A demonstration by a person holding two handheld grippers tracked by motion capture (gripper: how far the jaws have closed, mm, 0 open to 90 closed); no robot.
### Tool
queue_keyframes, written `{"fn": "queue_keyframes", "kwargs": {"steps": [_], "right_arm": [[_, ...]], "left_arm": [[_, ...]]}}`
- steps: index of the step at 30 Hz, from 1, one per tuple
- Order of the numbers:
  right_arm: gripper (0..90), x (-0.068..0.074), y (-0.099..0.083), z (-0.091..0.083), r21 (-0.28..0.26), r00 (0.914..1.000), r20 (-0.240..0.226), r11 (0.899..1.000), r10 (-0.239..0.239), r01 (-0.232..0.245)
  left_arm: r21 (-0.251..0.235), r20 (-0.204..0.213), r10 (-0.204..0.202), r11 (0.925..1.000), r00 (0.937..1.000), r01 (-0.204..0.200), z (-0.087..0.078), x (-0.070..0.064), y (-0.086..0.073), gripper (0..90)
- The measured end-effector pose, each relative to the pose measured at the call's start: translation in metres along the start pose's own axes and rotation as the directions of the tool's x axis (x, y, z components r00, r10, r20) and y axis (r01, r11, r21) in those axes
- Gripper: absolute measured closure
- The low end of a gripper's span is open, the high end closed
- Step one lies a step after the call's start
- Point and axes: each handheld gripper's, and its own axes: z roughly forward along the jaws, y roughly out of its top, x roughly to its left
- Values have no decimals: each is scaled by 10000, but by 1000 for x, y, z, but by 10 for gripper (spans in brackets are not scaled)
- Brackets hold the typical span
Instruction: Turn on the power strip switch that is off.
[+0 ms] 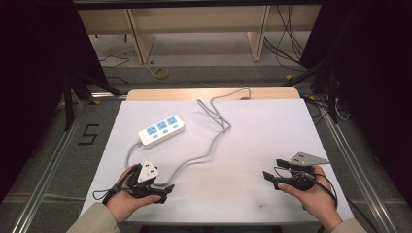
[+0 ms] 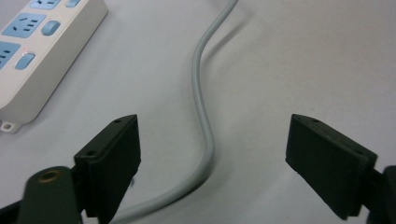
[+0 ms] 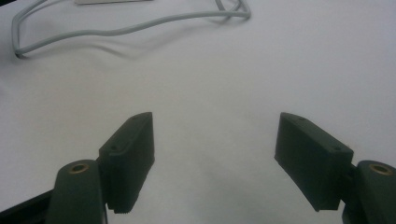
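On the white table cover [image 1: 252,141] near the middle left of the high view lies a white power strip [image 1: 161,130] with three pale blue socket panels, set at a slant. Its grey cord [image 1: 214,141] leaves the strip's lower left end, curves down, then runs in loose bends up toward the far edge of the table at the top centre. At the lower left of the frame, a person's hand [image 1: 130,203] holds the left gripper [image 1: 163,191], which lies low over the cover near the cord's curve. In the left gripper view its two black jaws stand spread wide apart with nothing pinched; the cord [image 2: 201,116] runs up between them on the cover, and the power strip [image 2: 42,51] sits in the upper left corner, a small red light showing by one switch. At the lower right of the high view, the other hand [image 1: 316,196] holds the right gripper [image 1: 272,172], which carries a grey three-cornered plate. In the right gripper view its jaws are likewise spread wide and empty over bare white cover, with the cord [image 3: 126,30] looping across the top of the frame, well apart from them.
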Motion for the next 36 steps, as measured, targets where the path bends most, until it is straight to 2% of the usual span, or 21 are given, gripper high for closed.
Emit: {"fn": "queue_keyframes", "kwargs": {"steps": [4, 6, 7, 10, 13, 15, 26, 35, 36], "right_arm": [[286, 2, 1, 0, -98, 10000, 11, 9999, -70, 70], [289, 3, 1, 1, -157, 9999, -5, 9998, -143, 143], [292, 4, 1, 0, -136, 9999, -2, 9998, -165, 165], [298, 5, 2, 1, -154, 9997, 1, 9996, -251, 251], [300, 5, 2, 0, -131, 9997, 12, 9996, -235, 236], [302, 4, 1, 0, -85, 9997, 29, 9997, -229, 230], [308, 4, 1, 2, 37, 9996, 89, 9996, -266, 266], [300, 3, 1, 2, 55, 9996, 103, 9996, -277, 277], [300, 3, 1, 3, 63, 9996, 103, 9996, -265, 264]], "left_arm": [[-149, -206, -55, 9999, 9998, 52, -2, 0, 1, 282], [-165, -306, -23, 9999, 9995, 18, -3, 1, 2, 363], [-266, -628, -89, 9996, 9980, 72, -5, 3, 3, 426], [-284, -883, -452, 9987, 9951, 429, -7, 7, 6, 654], [-299, -795, -668, 9975, 9946, 646, -9, 10, 7, 834], [-294, -764, -806, 9965, 9938, 786, -11, 13, 7, 895], [-325, -836, -961, 9951, 9919, 936, -6, 14, 16, 896], [-208, -902, -916, 9957, 9917, 901, -4, 16, 22, 897], [-278, -924, -1007, 9947, 9906, 985, -3, 16, 22, 897]]}}
